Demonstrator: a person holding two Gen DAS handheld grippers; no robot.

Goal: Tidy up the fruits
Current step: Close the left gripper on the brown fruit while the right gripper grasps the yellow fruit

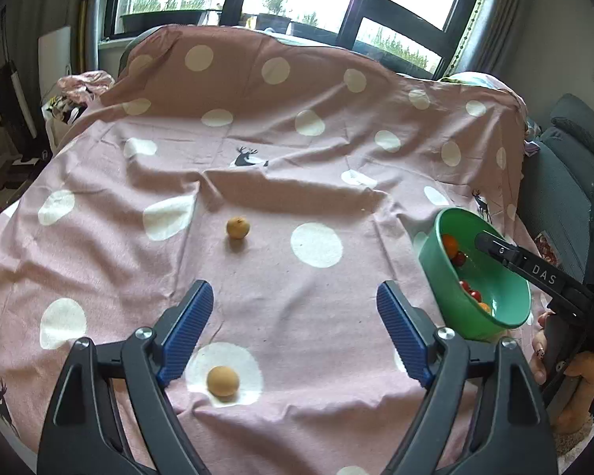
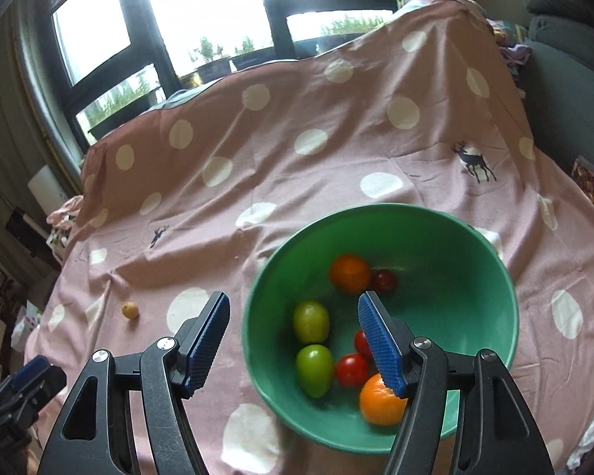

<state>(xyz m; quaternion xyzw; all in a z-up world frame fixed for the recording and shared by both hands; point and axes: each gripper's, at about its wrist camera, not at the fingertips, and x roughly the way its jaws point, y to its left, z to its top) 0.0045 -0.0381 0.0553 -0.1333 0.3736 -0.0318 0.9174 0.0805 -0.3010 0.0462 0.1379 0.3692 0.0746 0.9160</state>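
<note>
L gripper [image 1: 295, 328] is held open and empty over the near brown fruit [image 1: 223, 380]; a 2nd fruit [image 1: 238, 227] lies further back on the cloth [image 1: 99, 237]. R gripper [image 2: 293, 342] is spread, nothing gripped, above the bowl [image 2: 475, 237] w/ oranges, tomatoes, green fruit. Risk: round fruit could be nudged and rolled off on the wrinkled cloth.

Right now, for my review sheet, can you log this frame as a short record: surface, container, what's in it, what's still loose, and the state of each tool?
surface: pink dotted cloth
container: green bowl, upright on the cloth
in bowl: two oranges, two green fruits, about four red ones
loose: two small tan fruits on the cloth, near one, far one
left tool: open, empty, above the near fruit
right tool: open, empty, over the bowl's near-left rim
</note>
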